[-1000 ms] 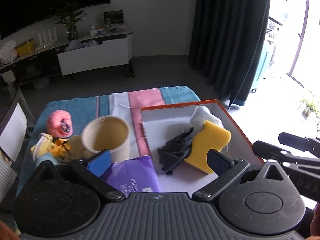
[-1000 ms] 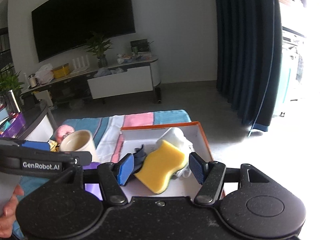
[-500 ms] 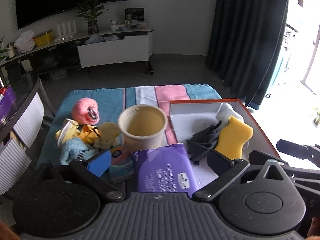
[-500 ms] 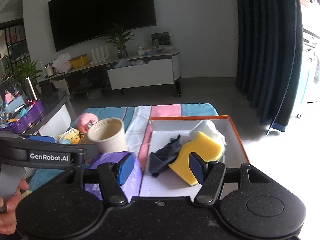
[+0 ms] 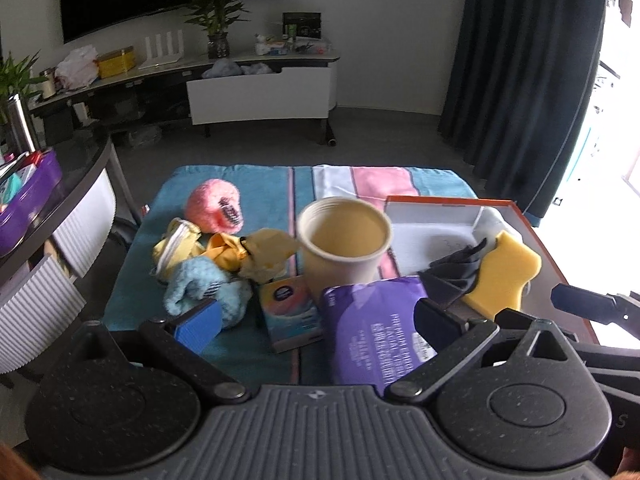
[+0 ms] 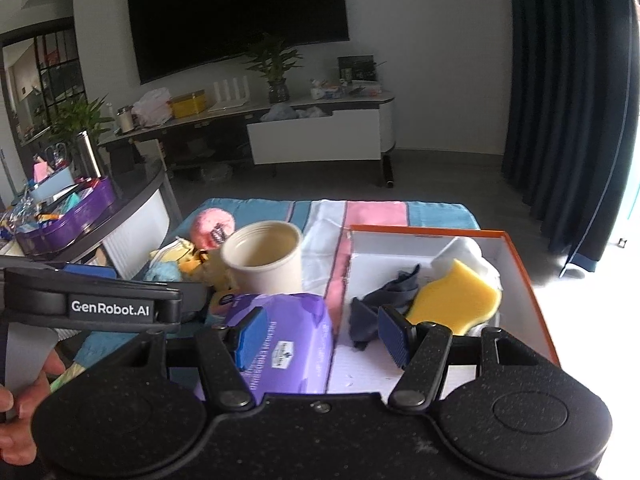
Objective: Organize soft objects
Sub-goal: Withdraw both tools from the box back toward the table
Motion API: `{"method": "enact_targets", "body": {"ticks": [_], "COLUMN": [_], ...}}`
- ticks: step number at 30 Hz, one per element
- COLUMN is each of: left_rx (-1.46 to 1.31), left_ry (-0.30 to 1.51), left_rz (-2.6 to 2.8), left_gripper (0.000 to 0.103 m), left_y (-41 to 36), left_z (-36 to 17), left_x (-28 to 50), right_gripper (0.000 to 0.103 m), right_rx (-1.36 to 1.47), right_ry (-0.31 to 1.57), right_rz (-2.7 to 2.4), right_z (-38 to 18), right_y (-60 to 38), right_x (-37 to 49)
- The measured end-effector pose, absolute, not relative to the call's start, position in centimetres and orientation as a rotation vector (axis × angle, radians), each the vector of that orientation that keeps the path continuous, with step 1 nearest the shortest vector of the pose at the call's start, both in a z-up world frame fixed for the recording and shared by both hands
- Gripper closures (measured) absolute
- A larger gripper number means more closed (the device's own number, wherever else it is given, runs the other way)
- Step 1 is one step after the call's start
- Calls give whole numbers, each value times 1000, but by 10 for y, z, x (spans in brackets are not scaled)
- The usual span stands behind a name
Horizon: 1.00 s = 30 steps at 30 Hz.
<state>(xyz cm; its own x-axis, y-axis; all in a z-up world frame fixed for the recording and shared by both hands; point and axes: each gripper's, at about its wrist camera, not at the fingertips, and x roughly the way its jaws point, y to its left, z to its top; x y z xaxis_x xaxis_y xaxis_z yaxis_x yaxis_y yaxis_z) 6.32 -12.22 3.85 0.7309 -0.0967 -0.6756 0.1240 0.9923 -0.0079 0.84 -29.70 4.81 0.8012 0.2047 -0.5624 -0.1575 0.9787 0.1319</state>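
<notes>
My left gripper point(image 5: 316, 320) is spread wide, empty, held above the purple pack point(image 5: 372, 332). My right gripper point(image 6: 320, 336) is also wide open, nothing in it. Landmark: paper cup point(image 5: 344, 248). Left of the cup lie the pink plush point(image 5: 214, 206), yellow toys point(image 5: 224, 252) and blue plush point(image 5: 200, 288). Right of it, the orange-rimmed box point(image 5: 536, 236) holds the yellow sponge point(image 5: 504, 276) and dark cloth point(image 5: 456, 268).

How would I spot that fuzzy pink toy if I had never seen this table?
Start at the striped towel covering the table and find the tall cream paper cup near its middle. Left of the cup lies a heap of soft toys; the round fuzzy pink plush ball sits at the heap's far edge. Unlike its yellow and pale blue neighbours, it is pink with a dark toothy mouth.
</notes>
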Motion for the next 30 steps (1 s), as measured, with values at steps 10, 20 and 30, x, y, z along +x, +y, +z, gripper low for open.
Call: {"method": "enact_targets", "body": {"ticks": [10, 20, 30], "left_rx": [-15, -62, -130], "left_ry": [752, 768, 830], "left_rz": [-76, 22, 108], "left_gripper": [0, 0, 0], "left_y": [-81, -23, 31], "left_z": [35, 18, -12], "left_x": [55, 42, 41], "right_gripper": [29, 29, 29], "right_rx": [40, 25, 42], "right_ry": [641, 666, 690], "right_rz": [295, 390, 449], "right_z": [41, 27, 16], "right_y": [-250, -220, -213], "right_x": [13, 9, 1]}}
